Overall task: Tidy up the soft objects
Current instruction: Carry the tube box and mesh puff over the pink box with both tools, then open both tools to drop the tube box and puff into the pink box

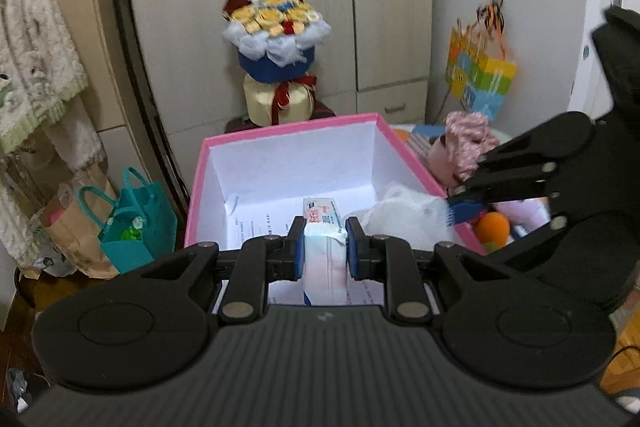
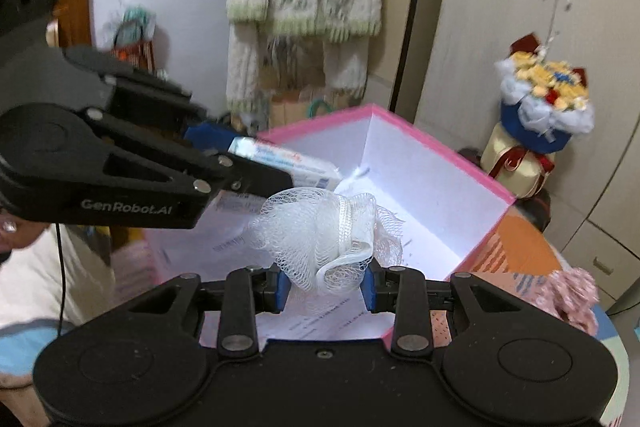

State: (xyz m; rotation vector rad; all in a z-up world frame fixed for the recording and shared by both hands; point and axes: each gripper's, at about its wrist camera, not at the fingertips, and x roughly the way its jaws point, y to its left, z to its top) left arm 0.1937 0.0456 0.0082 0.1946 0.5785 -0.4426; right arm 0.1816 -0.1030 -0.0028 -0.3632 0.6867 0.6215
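I've got both loads over the box (image 1: 224, 163): left gripper (image 1: 323, 247) clamped on tissue pack (image 1: 325, 263), right gripper (image 2: 325, 285) on mesh puff (image 2: 324, 227). Next: lower, release inside.

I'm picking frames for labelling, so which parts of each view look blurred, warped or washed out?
Left wrist view: cupboard doors bow from fisheye, bouquet smeared, the pink box interior bright, held tissue pack sharp. Right wrist view: mesh sponge crisp, box floor glares white, left gripper slightly blurred, corners vignetted black.
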